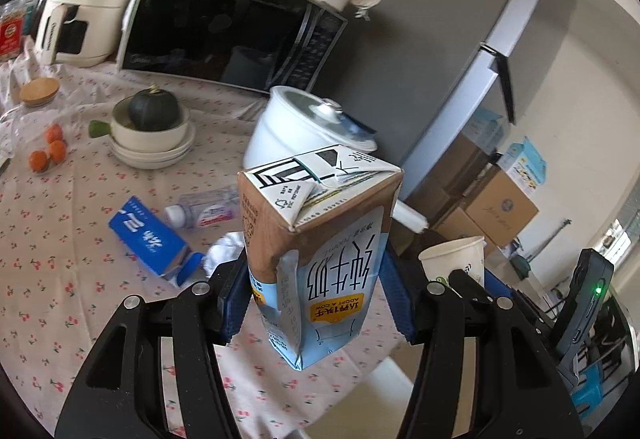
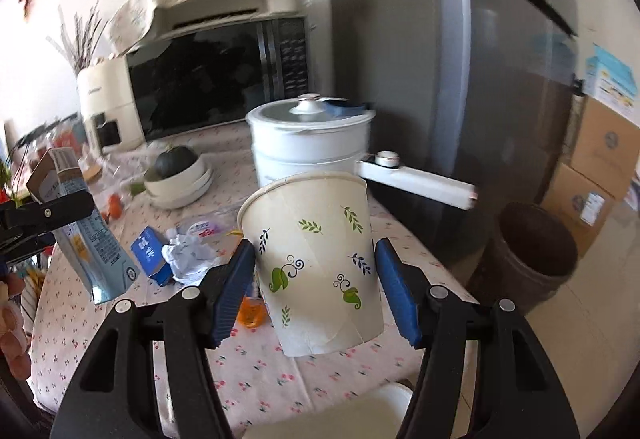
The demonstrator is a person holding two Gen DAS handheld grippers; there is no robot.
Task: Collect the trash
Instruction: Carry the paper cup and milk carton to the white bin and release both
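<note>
Left gripper (image 1: 314,297) clamps one milk carton (image 1: 320,251) at its lower body, lifted off the table (image 1: 48,279). Right gripper (image 2: 316,291) clamps one paper cup (image 2: 316,259) by its sides, rim tilted away, also off the cloth. Both look carried, likely toward the brown bin (image 2: 536,251) on the floor by the fridge (image 2: 512,79). Trash left on the table, beyond: one blue carton (image 1: 150,237) lying flat, one crumpled tissue (image 1: 224,249), one small plastic bottle (image 1: 204,209) on its side. Further back: one white pot (image 1: 304,127), one microwave (image 1: 224,23).
</note>
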